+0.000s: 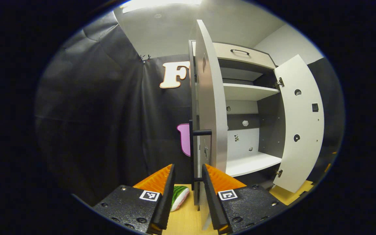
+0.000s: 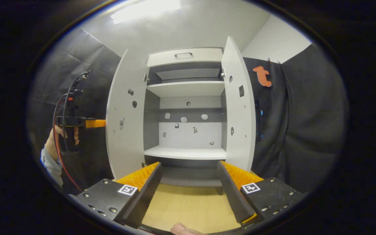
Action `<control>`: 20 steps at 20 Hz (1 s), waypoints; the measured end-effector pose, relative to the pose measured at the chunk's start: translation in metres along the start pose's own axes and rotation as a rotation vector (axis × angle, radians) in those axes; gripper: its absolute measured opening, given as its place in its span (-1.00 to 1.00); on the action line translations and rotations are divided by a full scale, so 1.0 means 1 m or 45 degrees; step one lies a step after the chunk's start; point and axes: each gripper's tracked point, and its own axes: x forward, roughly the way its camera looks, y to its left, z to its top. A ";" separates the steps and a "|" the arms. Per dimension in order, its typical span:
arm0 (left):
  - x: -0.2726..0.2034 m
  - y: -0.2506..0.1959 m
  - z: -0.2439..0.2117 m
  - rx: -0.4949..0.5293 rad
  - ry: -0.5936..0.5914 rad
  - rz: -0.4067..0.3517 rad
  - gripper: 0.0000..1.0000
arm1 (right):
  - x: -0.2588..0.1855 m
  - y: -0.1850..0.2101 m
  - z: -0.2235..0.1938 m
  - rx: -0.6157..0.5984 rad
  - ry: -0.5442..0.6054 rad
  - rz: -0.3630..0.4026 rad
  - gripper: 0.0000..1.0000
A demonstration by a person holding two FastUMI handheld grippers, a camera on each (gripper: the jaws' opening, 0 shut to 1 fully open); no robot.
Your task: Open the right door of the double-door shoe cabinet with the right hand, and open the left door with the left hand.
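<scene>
Both doors swung wide: left door [image 2: 124,114] and right door [image 2: 238,107] flank the shoe cabinet [image 2: 184,98], shelves exposed. Left gripper [image 1: 188,178], fingers spread, straddles the left door's black handle [image 1: 202,132] edge-on, likely just releasing. Right gripper [image 2: 189,174], fingers spread, is held level, well back, holding nothing.

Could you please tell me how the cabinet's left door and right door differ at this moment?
The left door has the left gripper at its outer edge, fingers either side of its bar handle; the right door stands free, with the right gripper back and open. In the left gripper view the left door appears edge-on, the right door shows its inner face. Both are pale and swung wide open.
</scene>
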 end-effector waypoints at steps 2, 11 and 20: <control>-0.008 -0.003 0.000 0.007 0.003 0.007 0.12 | 0.000 -0.001 0.001 -0.001 -0.001 -0.001 0.94; -0.034 -0.024 0.000 -0.051 0.013 0.029 0.73 | -0.001 -0.016 0.006 0.031 -0.012 -0.033 1.00; -0.056 -0.066 -0.002 -0.080 -0.009 0.057 0.87 | 0.000 -0.039 0.005 0.020 0.002 -0.079 1.00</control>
